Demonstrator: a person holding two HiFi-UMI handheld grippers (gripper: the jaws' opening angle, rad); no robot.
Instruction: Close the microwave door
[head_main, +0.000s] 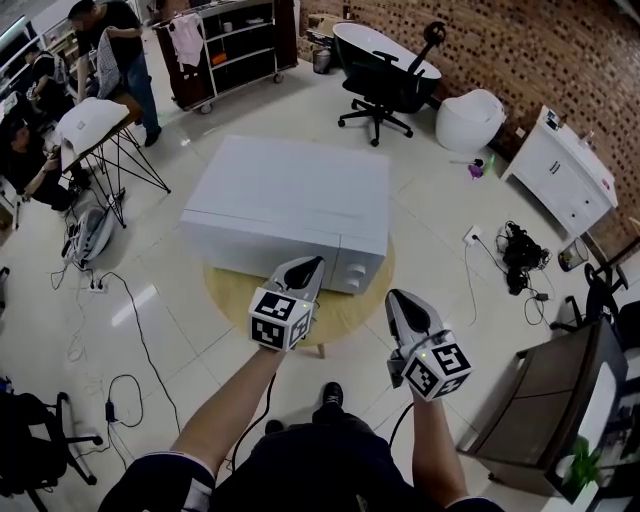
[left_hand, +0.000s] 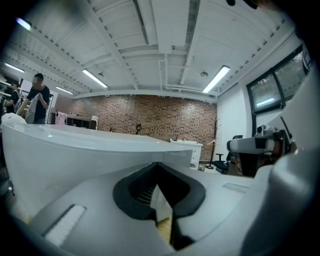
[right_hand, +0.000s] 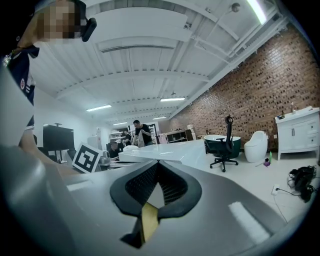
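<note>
A white microwave (head_main: 290, 195) stands on a small round wooden table (head_main: 225, 295), its front toward me. The door looks flush with the front, and the control panel (head_main: 362, 272) is at the right end. My left gripper (head_main: 308, 266) is shut and empty, with its tip right at the front face near the door's right side; contact cannot be told. In the left gripper view the microwave (left_hand: 75, 150) fills the left, close behind the shut left gripper (left_hand: 159, 167). My right gripper (head_main: 400, 300) is shut and empty, off the microwave's front right corner. In the right gripper view the right gripper (right_hand: 158, 167) points past the microwave (right_hand: 170, 152).
A black office chair (head_main: 385, 85) and white pouf (head_main: 470, 118) stand beyond the microwave. A white cabinet (head_main: 560, 170) lines the brick wall, with cables (head_main: 520, 255) on the floor. A dark desk (head_main: 540, 400) is at my right. People and a folding stand (head_main: 95, 130) are at the far left.
</note>
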